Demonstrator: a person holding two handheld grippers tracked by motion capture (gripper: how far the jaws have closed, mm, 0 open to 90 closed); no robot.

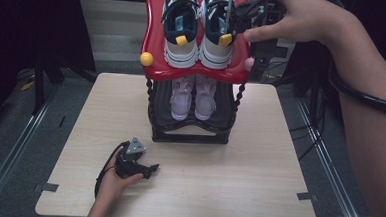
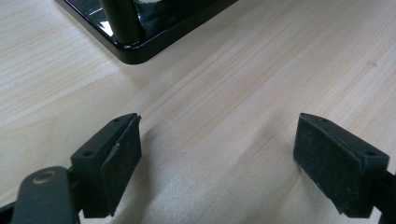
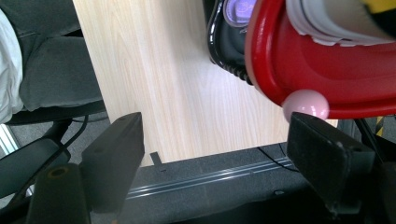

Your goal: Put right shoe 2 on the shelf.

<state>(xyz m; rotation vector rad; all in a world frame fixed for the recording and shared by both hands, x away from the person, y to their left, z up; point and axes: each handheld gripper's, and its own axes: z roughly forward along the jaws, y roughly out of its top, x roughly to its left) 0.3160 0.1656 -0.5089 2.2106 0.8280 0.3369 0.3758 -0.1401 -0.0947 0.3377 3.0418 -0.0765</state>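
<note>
Sneakers, navy and white, on the glossy red wavy top shelf.
Right claw gapes empty beside them; left claw gapes empty on the pale woodgrain bench near its front edge.

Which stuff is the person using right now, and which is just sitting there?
In use: right claw, open, beside the blue sneakers on the red shelf.
Just there: purple shoes on the black shelf, yellow knob, pink knob, left claw on the table.
</note>
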